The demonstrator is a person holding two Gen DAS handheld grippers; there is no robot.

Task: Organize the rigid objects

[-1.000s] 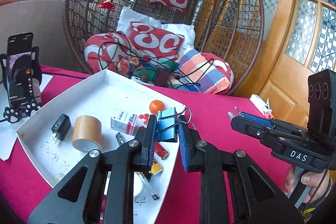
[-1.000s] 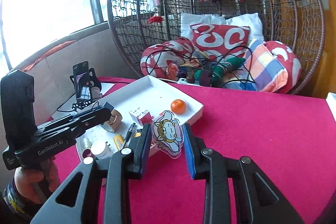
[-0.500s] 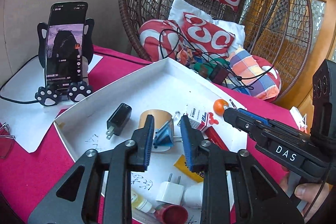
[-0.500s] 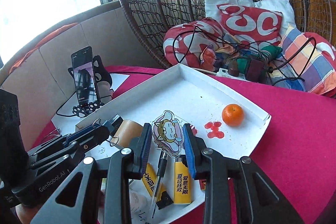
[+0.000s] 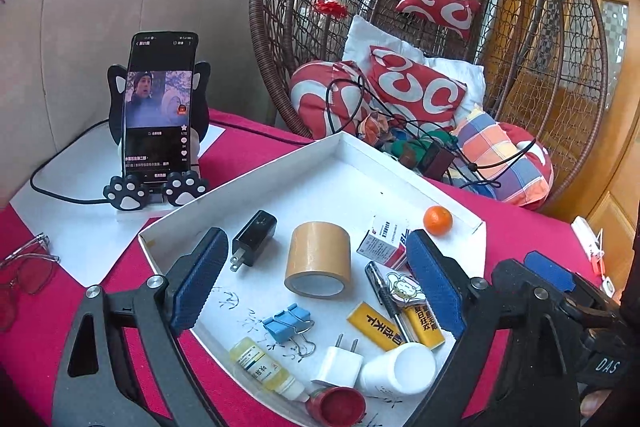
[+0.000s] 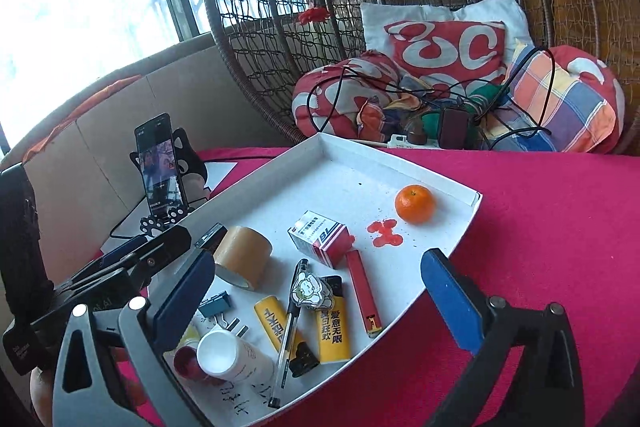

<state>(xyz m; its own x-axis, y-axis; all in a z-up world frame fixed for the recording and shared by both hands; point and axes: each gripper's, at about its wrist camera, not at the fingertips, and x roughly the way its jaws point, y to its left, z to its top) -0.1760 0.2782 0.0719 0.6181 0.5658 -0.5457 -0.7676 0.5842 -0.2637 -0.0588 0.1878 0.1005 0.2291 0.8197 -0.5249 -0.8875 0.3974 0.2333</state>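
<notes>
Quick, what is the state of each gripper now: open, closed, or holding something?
Left gripper: jaws opening wide, holding nothing; the blue binder clip lies in the white tray.
Right gripper: jaws opening wide, holding nothing; the cartoon charm lies in the tray.

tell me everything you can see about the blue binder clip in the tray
The blue binder clip is a light blue folded-metal body with two silver wire handles. It lies flat on the white tray, near its front, on scribbled pen marks, just in front of the brown tape roll and beside a small dropper bottle. No gripper touches it.

Red table (image 5: 256, 155) bears white tray (image 5: 280, 171) (phone stand (image 5: 160, 183) beside)
</notes>
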